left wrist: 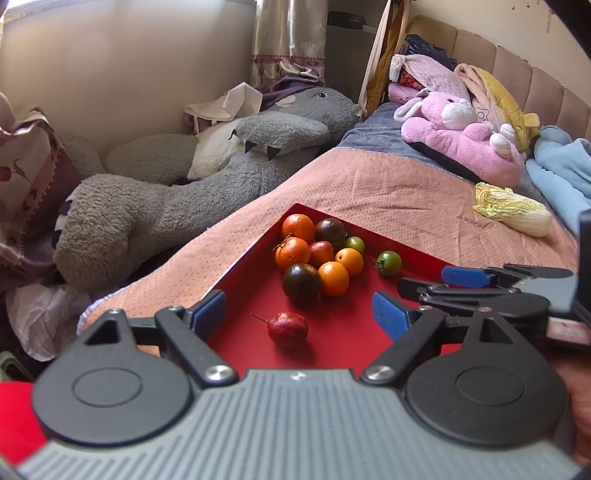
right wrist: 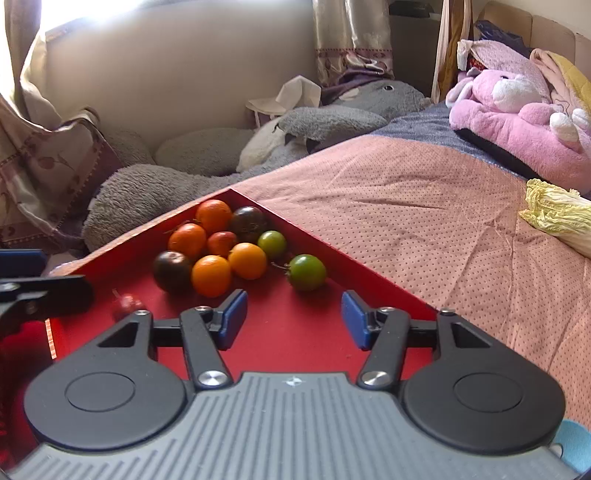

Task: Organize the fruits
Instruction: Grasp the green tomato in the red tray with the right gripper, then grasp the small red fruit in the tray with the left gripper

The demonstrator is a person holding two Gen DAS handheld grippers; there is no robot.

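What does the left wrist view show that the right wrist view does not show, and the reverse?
Only the left wrist view shows the small red fruit clearly, lying alone near the open left gripper, plus the blue blanket and the whole cabbage.

Only the right wrist view shows the bright window and the open, empty right gripper head-on.

Both show the red tray, the clustered fruits, the separate green tomato, the grey plush and the pink plush.

This is a bedroom in a home. A bed with a pink dotted quilted cover (right wrist: 424, 221) and padded beige headboard (left wrist: 517, 70) carries a pink plush rabbit (left wrist: 461, 140). A large grey plush animal (left wrist: 207, 177) lies beside it, below patterned curtains (left wrist: 290, 37).
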